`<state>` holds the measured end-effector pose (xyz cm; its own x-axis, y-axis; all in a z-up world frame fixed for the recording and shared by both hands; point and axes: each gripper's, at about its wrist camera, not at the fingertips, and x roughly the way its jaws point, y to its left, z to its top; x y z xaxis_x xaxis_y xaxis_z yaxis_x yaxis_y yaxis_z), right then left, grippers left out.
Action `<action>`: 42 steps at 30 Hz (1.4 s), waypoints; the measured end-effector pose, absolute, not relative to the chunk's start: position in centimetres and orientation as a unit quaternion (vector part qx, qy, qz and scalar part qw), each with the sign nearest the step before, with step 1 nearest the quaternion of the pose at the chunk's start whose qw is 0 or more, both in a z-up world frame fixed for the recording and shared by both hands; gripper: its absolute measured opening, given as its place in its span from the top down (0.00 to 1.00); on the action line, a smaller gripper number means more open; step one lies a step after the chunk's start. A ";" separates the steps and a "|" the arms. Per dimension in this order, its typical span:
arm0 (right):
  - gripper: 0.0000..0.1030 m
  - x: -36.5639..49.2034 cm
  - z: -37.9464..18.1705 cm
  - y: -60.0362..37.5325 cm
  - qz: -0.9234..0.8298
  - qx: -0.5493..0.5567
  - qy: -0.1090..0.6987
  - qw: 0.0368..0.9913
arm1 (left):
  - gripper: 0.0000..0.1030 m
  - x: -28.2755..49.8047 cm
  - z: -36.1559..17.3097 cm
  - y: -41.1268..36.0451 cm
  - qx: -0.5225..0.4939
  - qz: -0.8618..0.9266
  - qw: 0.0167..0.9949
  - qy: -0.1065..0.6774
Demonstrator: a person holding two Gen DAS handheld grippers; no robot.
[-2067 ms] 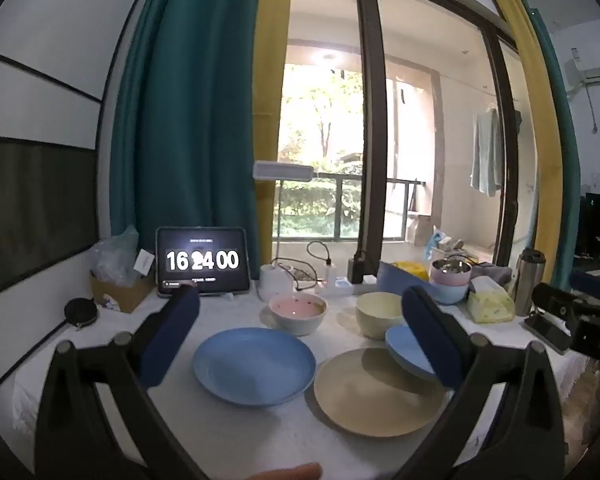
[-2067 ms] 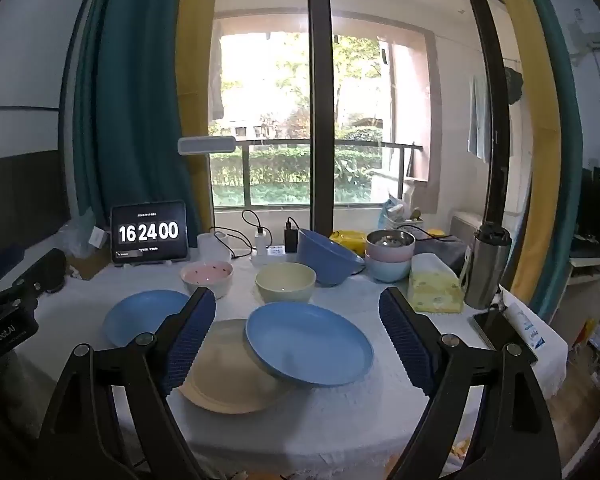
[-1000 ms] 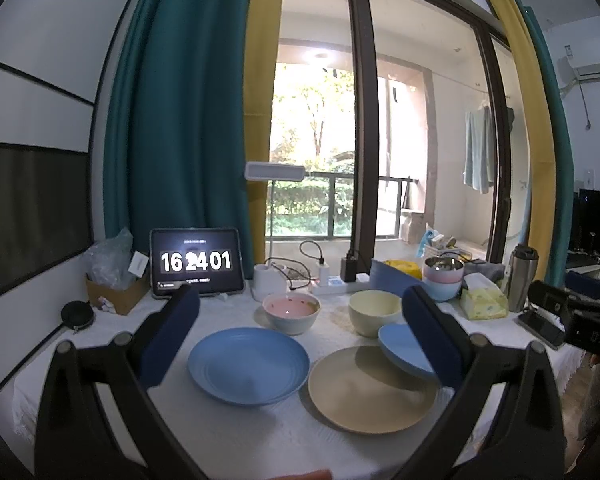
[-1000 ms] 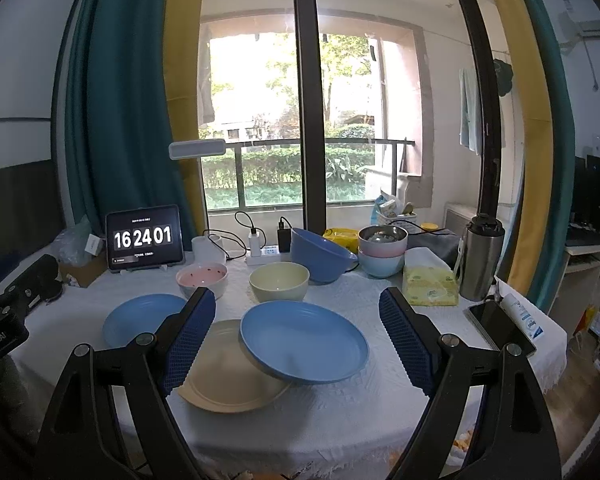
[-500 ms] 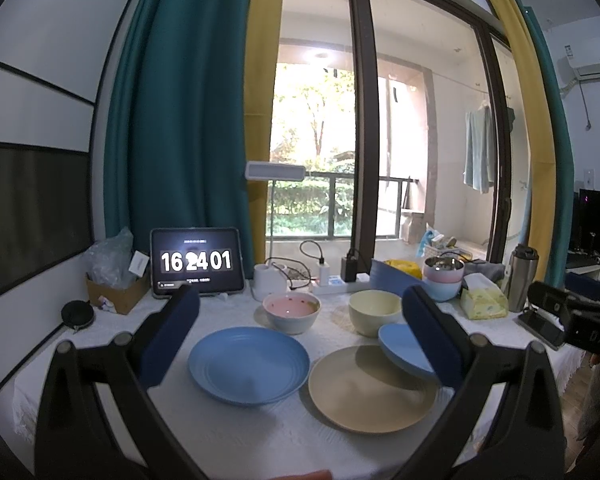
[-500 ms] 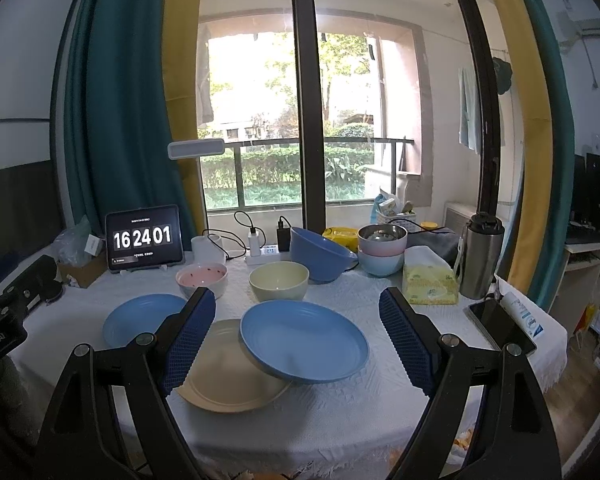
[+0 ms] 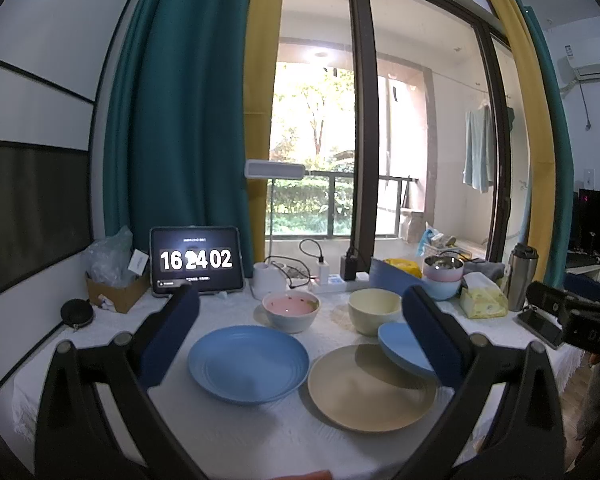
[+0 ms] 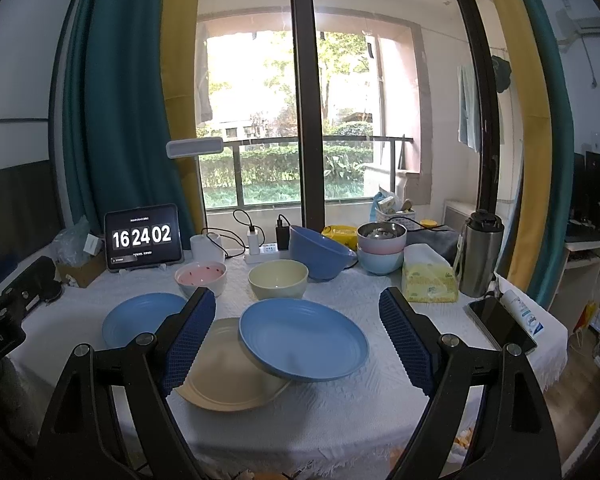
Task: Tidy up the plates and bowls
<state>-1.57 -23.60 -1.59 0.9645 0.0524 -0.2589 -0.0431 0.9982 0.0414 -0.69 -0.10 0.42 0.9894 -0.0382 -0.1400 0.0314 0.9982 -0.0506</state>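
While both the left gripper [image 7: 298,330] and right gripper [image 8: 298,334] hover with fingers spread wide and empty, a blue plate [image 8: 303,339] leans on the beige plate [image 8: 228,376] on the counter [image 8: 340,416]; another blue plate [image 8: 140,318] lies left, the pink bowl [image 8: 201,277] and yellow bowl [image 8: 278,279] beyond.

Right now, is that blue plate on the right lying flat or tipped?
Tipped. The blue plate leans with its left edge over the beige plate, raised off it, casting a shadow beneath.
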 end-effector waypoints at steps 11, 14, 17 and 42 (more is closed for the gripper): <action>0.16 -1.6 -1.7 -23.7 0.024 0.019 0.133 0.991 | 0.01 -0.7 0.4 -0.1 -0.024 -0.018 0.997 0.071; 0.16 -1.5 -1.9 -23.7 0.023 0.019 0.134 0.991 | 0.01 -0.8 0.3 -0.1 -0.023 -0.019 0.997 0.072; 0.16 -1.5 -1.9 -23.7 0.023 0.019 0.134 0.991 | 0.01 -0.9 0.3 -0.1 -0.023 -0.019 0.997 0.072; 0.16 2.5 -4.8 -25.6 0.016 0.058 0.186 0.981 | 0.01 3.4 -1.1 -3.1 0.007 -0.035 0.992 0.121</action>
